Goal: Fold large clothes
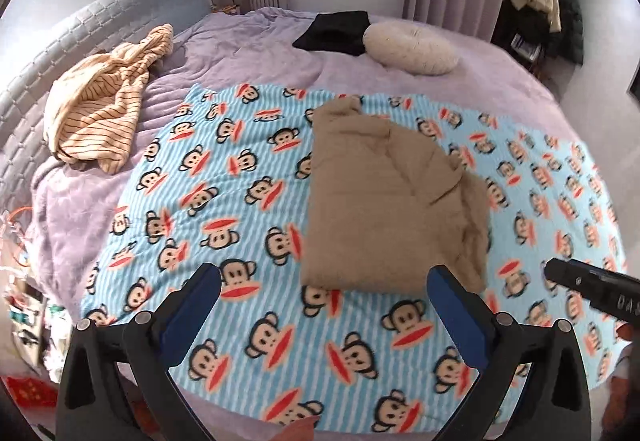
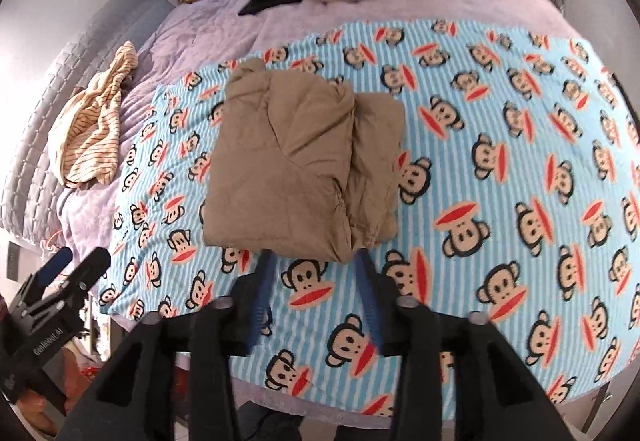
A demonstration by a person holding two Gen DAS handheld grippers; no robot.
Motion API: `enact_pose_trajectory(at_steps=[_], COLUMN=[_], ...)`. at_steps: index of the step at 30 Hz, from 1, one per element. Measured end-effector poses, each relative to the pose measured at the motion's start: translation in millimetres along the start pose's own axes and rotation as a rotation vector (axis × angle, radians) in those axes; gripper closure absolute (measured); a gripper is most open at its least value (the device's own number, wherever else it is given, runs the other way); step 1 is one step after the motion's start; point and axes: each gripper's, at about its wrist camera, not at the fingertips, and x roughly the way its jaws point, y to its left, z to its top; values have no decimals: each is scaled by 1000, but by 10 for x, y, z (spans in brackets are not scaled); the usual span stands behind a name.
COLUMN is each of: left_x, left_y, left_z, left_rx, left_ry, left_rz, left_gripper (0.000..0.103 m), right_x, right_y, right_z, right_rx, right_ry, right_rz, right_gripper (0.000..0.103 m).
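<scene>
Left hand-held gripper (image 1: 324,281) jaws wide; right hand-held gripper (image 2: 316,261) parted, both empty.

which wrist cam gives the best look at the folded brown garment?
Right wrist. The brown garment sits near centre, whole outline visible, including the second folded layer on its right side. In the left wrist view the brown garment is also whole, but seen more obliquely, and its right edge looks slightly blurred.

We saw open blanket (image 2: 500,145) to the right of the folded brown garment (image 2: 296,157), and a free strip along its near edge. On the left, the striped cream garment (image 1: 100,113) blocked the purple bedspread (image 1: 248,53). At the far side, a round cushion (image 1: 412,47) and black cloth (image 1: 332,31) stood in the way.
</scene>
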Motion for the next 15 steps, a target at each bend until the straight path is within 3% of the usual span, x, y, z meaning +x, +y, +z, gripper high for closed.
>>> enact_pose_trajectory(at_steps=[2,10,13,15], left_x=[-35,-154,-145,-169], left_y=[33,226,252,244], left_z=[50,267,344,367], left_rx=[8,57,69,71], left_ry=[-10,-39,-32,-42], left_rz=[8,-7,-15,-10], left_gripper=[0,0,0,0], right_x=[-96,-345,-413,-432], right_y=[68,367,453,503], right_z=[14,134,171,208], right_rx=[-22,-10,3,2], right_ry=[-34,-160,-204,-222], right_rz=[-21,-99,-130,-150], right_gripper=[23,17,0,0])
